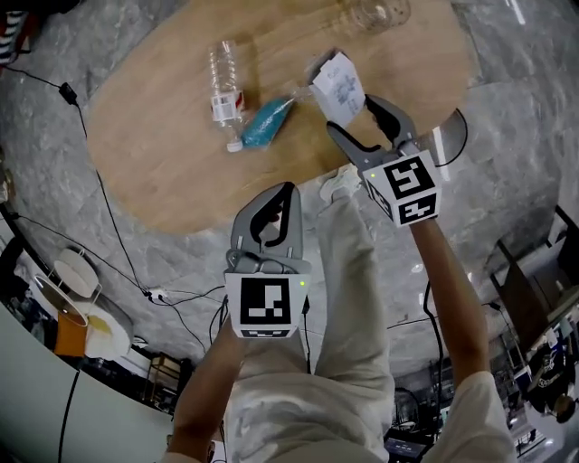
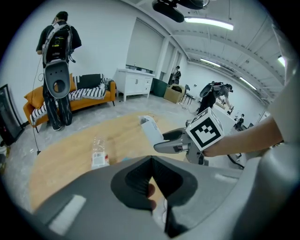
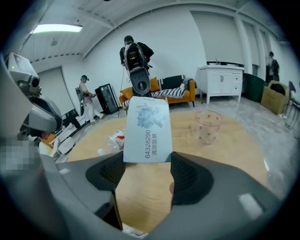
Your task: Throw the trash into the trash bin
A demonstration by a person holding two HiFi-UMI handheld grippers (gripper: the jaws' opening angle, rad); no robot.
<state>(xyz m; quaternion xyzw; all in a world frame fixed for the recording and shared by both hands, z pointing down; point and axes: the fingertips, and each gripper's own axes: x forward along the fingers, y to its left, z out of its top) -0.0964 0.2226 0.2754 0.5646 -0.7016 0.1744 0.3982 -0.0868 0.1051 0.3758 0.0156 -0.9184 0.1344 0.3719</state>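
Left gripper (image 2: 151, 161) has its jaws pinched together up front, nothing in them. Past it, the right gripper (image 2: 160, 142) is clamping a white carton (image 2: 150, 129) over the wooden table (image 2: 61, 161), where a plastic bottle (image 2: 98, 153) lies flat.

cup (image 1: 378, 13): cut by top edge | bottle (image 2: 99, 151): cap end behind left tool (image 2: 151, 160)

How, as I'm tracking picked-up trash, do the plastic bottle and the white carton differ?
The plastic bottle lies on its side on the wooden table; the white carton is clamped in the right gripper. The bottle is clear and round, the carton opaque, flat-sided and printed. Both are packaging.
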